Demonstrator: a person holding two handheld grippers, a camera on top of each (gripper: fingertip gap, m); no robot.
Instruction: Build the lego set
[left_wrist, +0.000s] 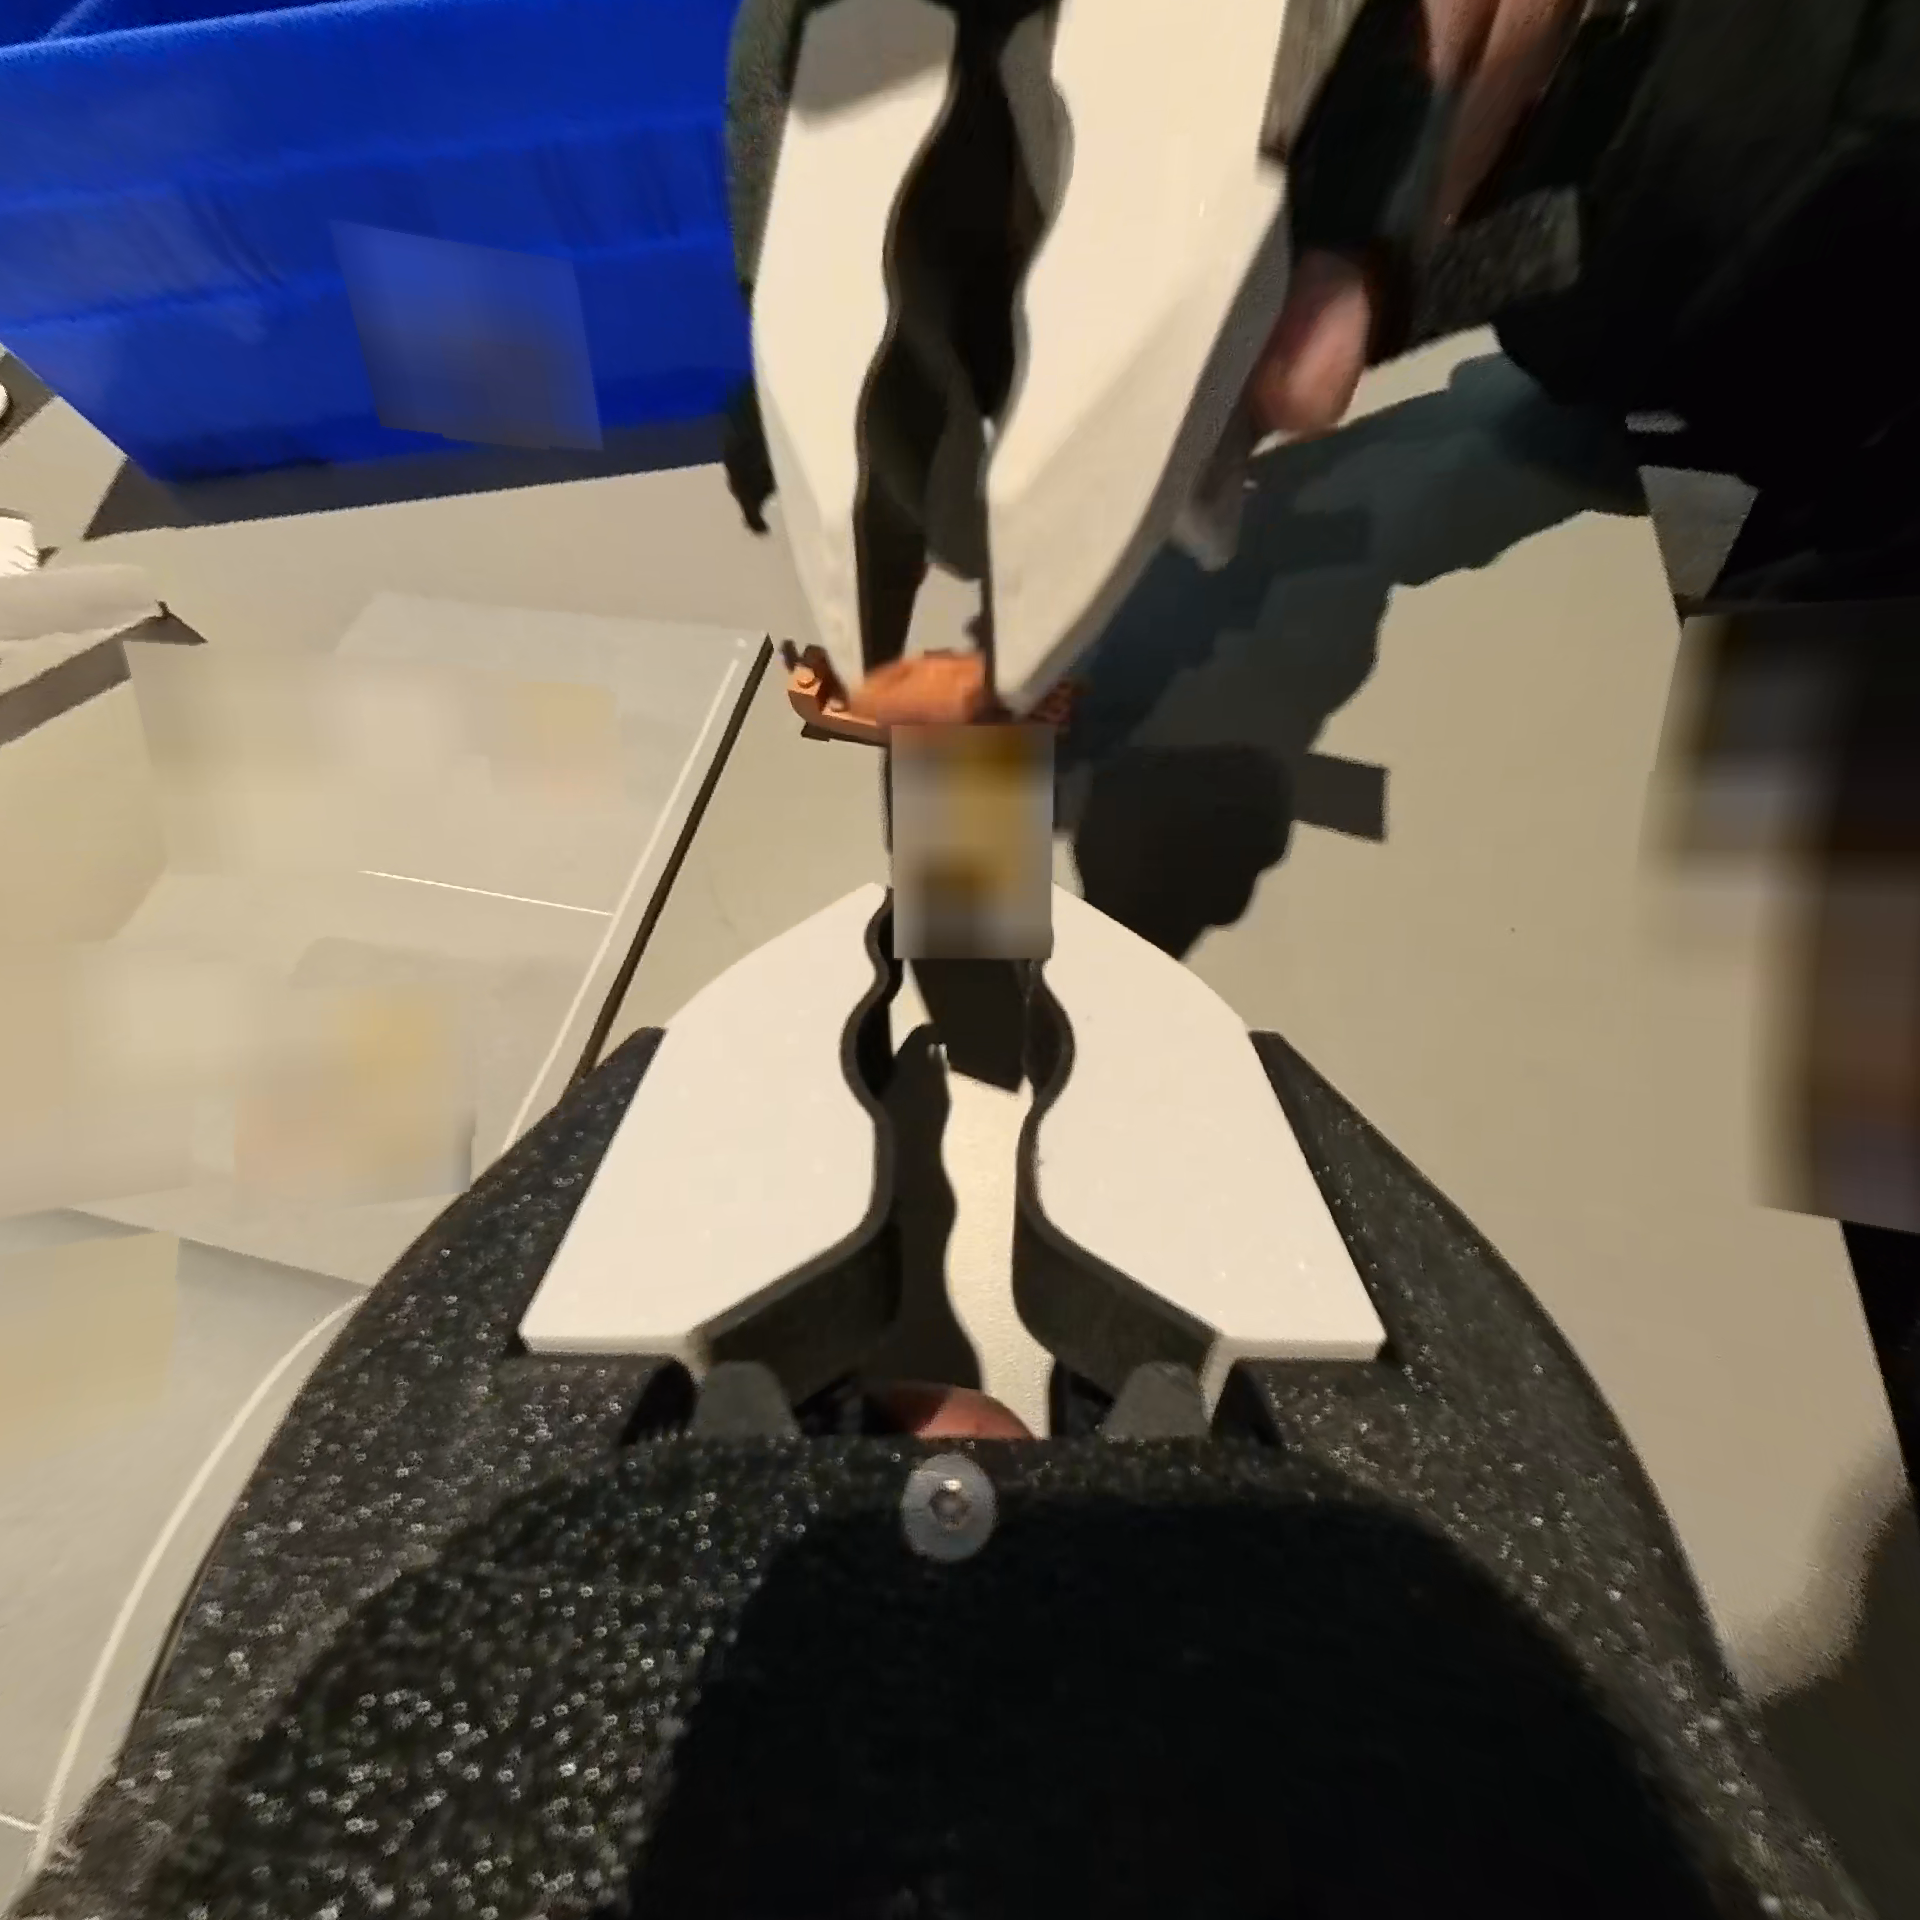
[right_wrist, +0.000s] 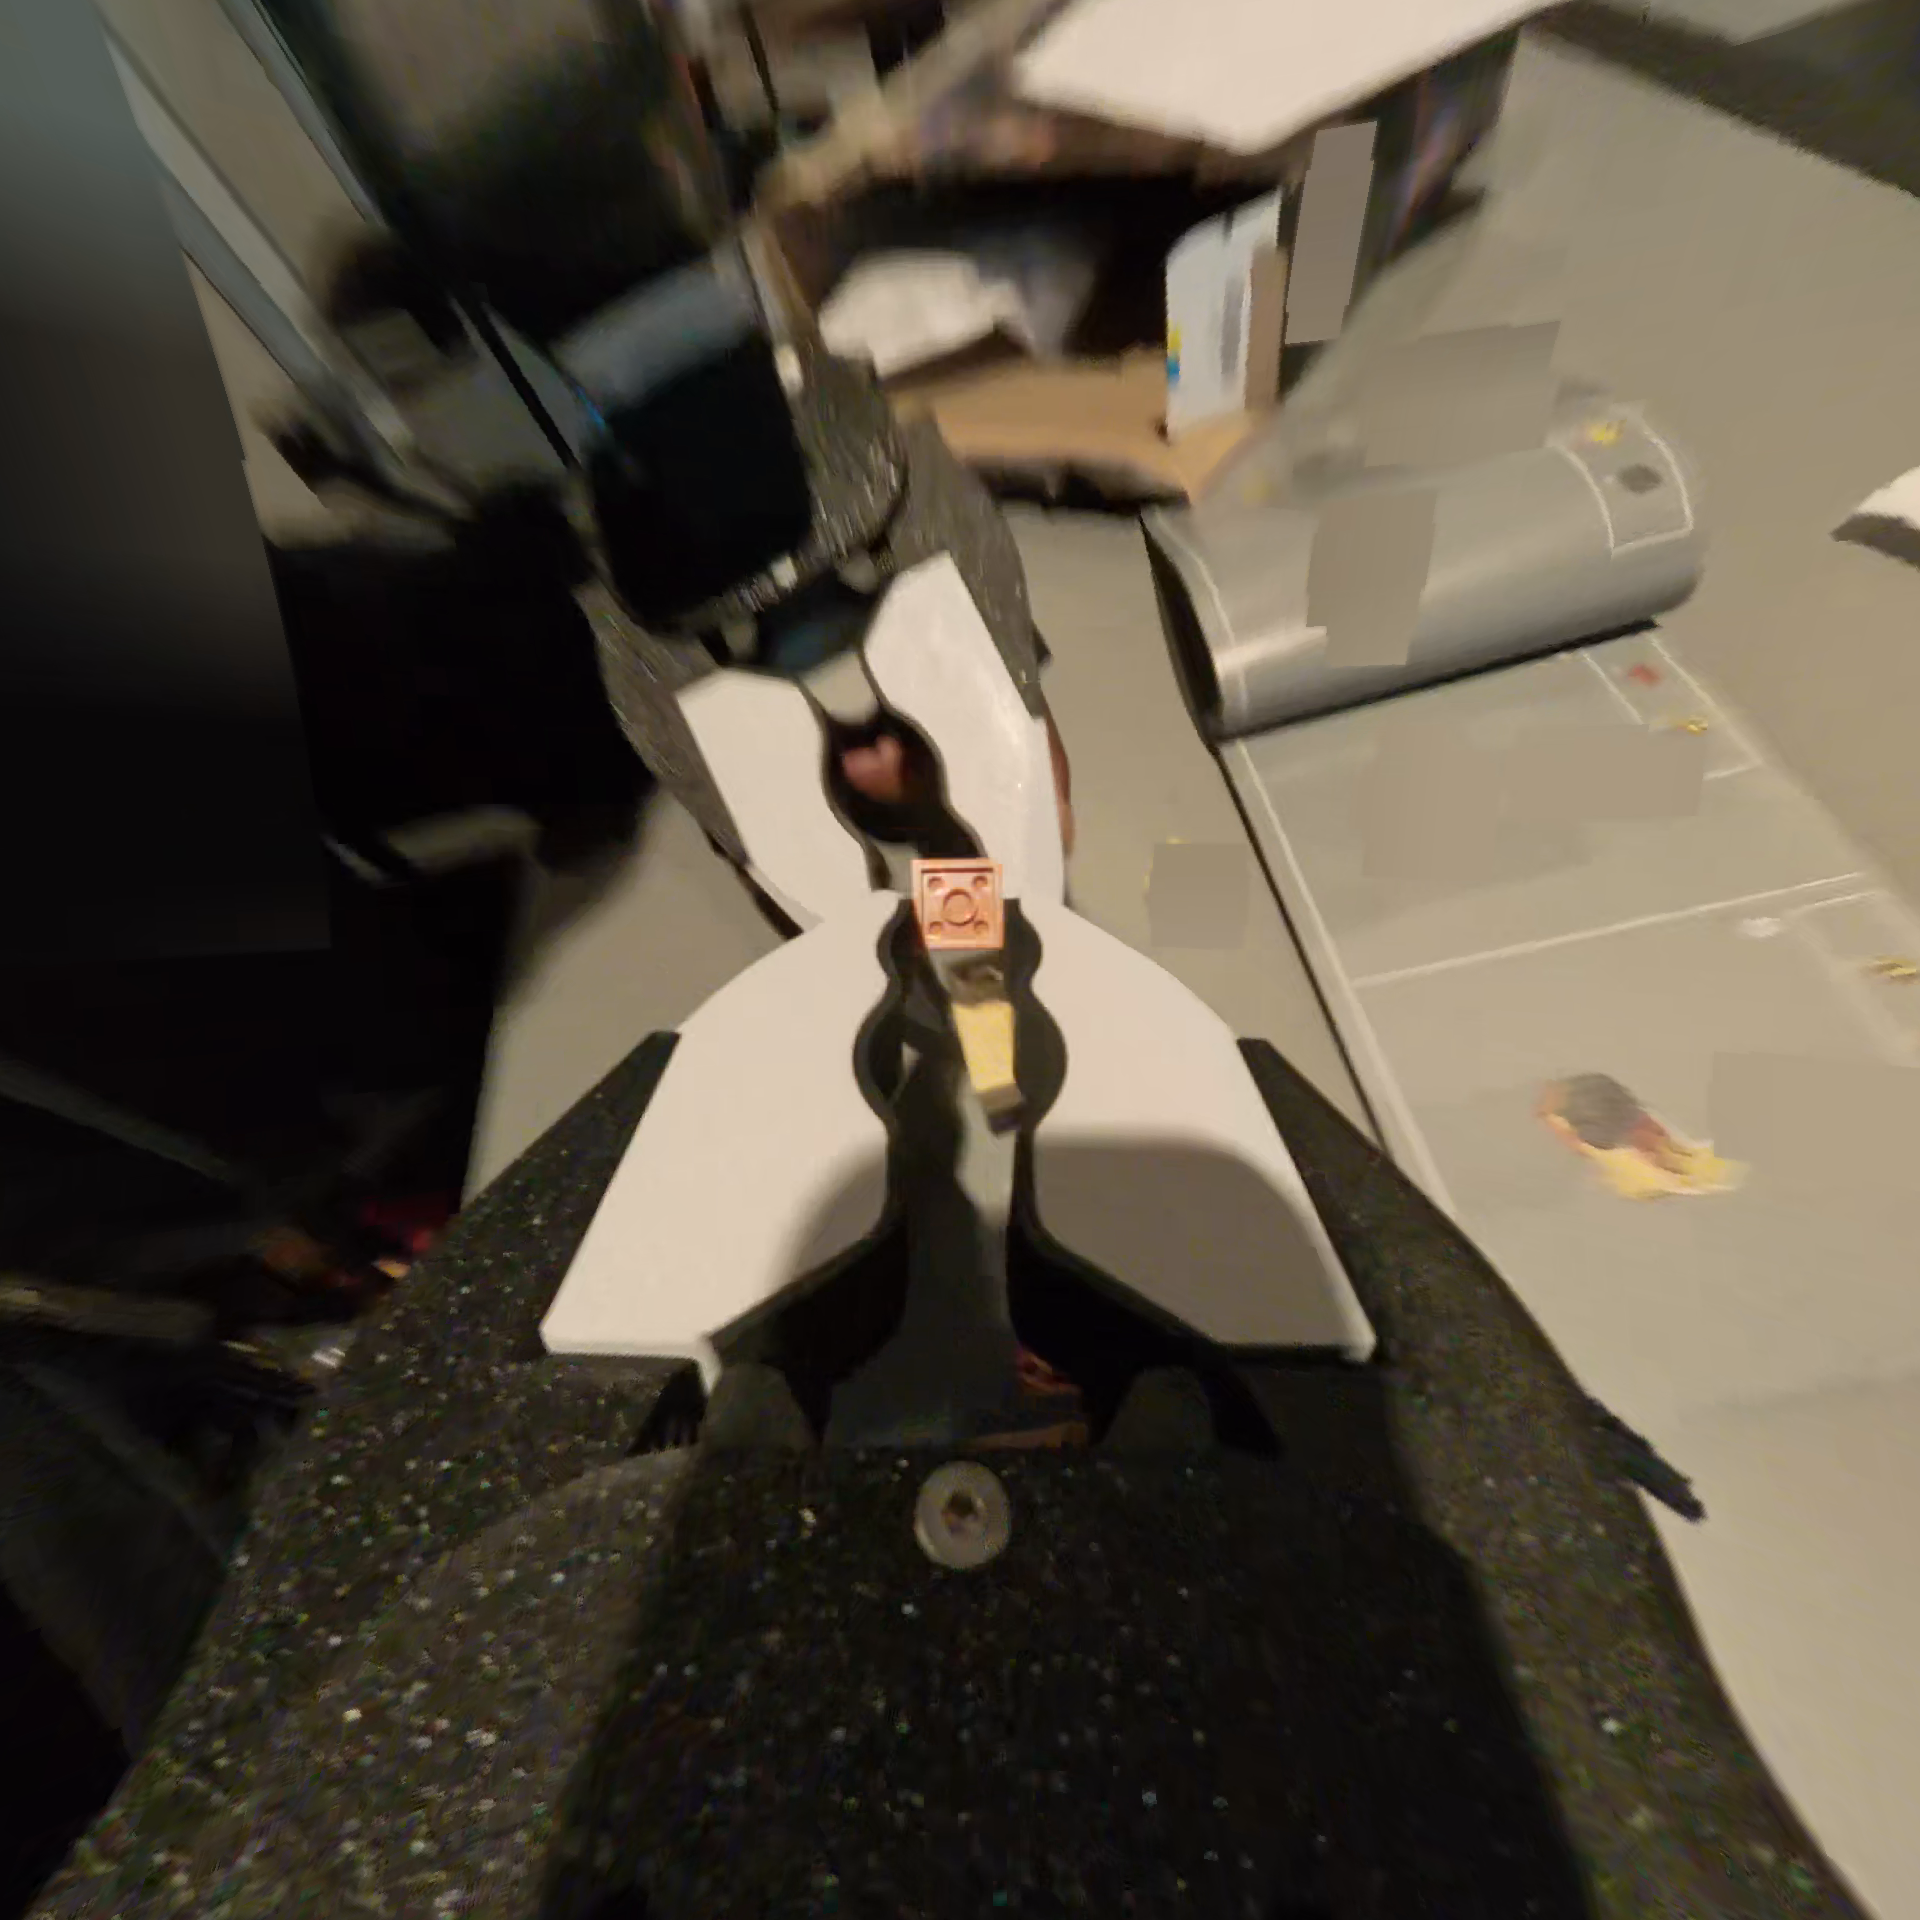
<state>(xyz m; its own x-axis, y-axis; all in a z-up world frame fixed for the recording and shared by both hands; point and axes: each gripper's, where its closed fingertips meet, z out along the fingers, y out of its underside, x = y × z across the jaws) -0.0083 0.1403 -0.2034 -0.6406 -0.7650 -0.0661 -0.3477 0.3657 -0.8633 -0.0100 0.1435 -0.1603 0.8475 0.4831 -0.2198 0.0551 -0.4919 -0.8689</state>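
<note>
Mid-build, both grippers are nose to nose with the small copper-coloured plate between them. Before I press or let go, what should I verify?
1. Right gripper grips the copper plate: ok, the plate sits at its tips, underside toward the camera.
2. Left gripper holds the other piece: cannot tell; a patch covers its tips, though a tan part shows between the two grippers.
3. Tips aligned: ok, the two face each other closely.
4. Plate seated on the other piece: cannot tell, the joint is hidden.
5. Table below is free of loose bricks: ok.
6. Sharp view: not ok, right view is motion-blurred.
</note>
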